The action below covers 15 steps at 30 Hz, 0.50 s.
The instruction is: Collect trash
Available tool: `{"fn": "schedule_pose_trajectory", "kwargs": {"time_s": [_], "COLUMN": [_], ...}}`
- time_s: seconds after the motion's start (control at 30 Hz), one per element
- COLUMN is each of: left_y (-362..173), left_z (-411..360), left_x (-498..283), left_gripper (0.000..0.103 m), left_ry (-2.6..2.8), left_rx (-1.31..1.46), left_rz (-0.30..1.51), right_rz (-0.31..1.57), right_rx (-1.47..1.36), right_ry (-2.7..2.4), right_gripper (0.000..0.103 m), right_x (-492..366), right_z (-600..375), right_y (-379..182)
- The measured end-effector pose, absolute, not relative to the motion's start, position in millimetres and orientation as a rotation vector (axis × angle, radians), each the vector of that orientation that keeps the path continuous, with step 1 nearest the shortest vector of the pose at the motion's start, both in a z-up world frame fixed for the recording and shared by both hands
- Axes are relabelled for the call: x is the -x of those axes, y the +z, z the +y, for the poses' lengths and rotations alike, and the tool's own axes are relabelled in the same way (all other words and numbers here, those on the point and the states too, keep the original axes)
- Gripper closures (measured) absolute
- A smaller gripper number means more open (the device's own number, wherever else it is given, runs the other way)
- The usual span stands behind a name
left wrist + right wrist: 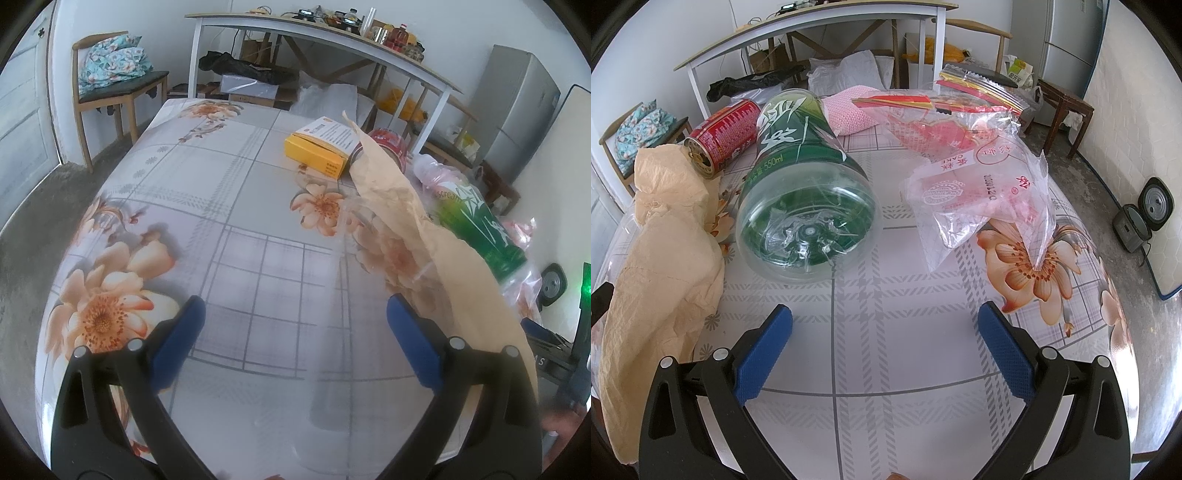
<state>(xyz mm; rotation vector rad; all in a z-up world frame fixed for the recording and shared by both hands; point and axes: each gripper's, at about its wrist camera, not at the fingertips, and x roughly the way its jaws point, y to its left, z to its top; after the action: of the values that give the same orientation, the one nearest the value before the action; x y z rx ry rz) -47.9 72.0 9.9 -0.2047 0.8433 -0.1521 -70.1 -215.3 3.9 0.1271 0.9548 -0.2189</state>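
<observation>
Collecting had seemingly not begun: the trash lay scattered on the floral tablecloth and neither tool held anything. The right gripper hovered with jaws spread wide and empty, just short of the green bottle lying on its side, between the crumpled tan paper and the clear plastic wrappers, with a red can behind. The left gripper was likewise wide open, touching nothing, though the paper may have brushed its right finger. The yellow box sat farther off. The next move likely called for closing on the bottle.
</observation>
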Motion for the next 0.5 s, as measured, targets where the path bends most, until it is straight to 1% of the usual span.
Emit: {"fn": "schedule_pose_trajectory", "kwargs": {"time_s": [0.5], "left_y": [9.2], "left_z": [71.7], "left_x": [48.2], "left_gripper": [0.008], "left_ry": [-0.153], "left_rx": [0.203], "left_rz": [0.842], "right_rz": [0.954], "right_rx": [-0.127], "right_ry": [-0.219], "right_gripper": [0.006], "right_x": [70.1], "right_z": [-215.2], "right_y": [3.6]}}
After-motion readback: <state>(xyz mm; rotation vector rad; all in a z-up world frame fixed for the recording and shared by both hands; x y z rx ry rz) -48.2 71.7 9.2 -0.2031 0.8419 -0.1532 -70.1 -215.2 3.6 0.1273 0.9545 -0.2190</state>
